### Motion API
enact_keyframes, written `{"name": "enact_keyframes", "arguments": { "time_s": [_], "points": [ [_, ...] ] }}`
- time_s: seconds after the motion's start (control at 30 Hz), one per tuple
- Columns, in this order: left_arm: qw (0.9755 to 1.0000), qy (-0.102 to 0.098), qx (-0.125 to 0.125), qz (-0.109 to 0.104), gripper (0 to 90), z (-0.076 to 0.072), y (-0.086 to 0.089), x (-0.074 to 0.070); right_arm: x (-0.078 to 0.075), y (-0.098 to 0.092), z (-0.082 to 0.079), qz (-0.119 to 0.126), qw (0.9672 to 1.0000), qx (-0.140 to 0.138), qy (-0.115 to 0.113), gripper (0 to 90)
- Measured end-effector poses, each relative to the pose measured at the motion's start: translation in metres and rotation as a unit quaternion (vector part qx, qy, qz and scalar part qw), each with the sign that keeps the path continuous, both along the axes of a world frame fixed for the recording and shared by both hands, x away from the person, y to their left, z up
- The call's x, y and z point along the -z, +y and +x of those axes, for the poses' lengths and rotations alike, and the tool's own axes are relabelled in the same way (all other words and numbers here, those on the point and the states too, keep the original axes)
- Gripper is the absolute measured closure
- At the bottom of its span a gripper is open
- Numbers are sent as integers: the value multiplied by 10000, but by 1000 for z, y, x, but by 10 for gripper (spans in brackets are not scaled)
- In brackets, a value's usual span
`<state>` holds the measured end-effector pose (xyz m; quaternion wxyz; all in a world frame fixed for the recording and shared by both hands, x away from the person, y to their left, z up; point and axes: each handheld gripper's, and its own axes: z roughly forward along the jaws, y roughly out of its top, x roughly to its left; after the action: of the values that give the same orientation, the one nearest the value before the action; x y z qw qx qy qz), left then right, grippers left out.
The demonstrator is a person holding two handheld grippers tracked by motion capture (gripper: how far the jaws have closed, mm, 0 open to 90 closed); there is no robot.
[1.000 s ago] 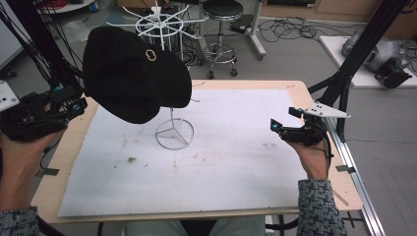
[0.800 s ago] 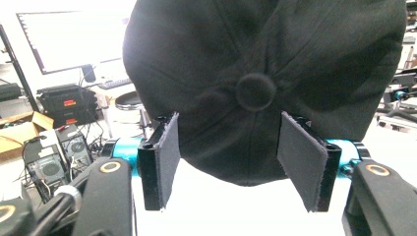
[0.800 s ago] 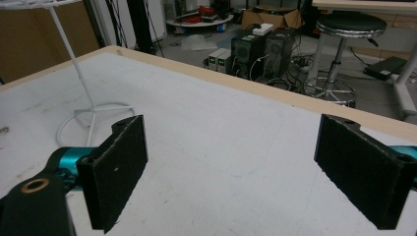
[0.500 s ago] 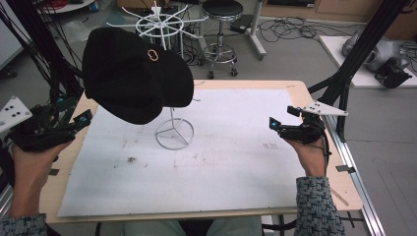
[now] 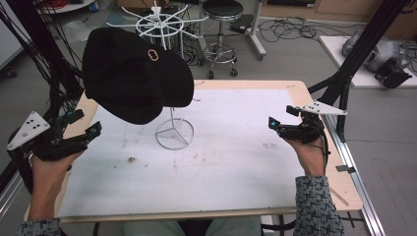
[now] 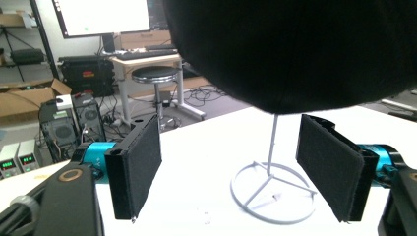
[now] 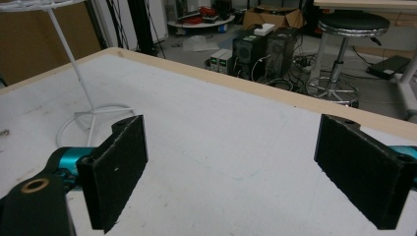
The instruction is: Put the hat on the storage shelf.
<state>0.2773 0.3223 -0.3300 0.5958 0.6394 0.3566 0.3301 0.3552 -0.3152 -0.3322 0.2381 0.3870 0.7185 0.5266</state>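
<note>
Lab: power supplies [image 6: 18,161], PC towers [image 7: 265,49], floor cables [image 5: 295,29], monitor [image 6: 101,16], stool [image 5: 223,10].

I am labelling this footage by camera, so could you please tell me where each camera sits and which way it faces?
High view: above the person's side, looking forward and down on the table; both forearms, left gripper and right gripper show.
Left gripper view: rides the left gripper, looking between its open fingers at the black cap on the white wire stand.
Right gripper view: rides the right gripper, looking across the table past its open fingers.
All three share the stand.
</note>
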Motion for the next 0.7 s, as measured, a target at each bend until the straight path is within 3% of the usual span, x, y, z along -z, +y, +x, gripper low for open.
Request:
{"name": "enact_keyframes", "arguments": {
  "time_s": [0.7],
  "points": [
    [9995,200,-228,-43,250,6,-5,41,10,7,9,-57,9998,-76,150,118]
  ]
}}
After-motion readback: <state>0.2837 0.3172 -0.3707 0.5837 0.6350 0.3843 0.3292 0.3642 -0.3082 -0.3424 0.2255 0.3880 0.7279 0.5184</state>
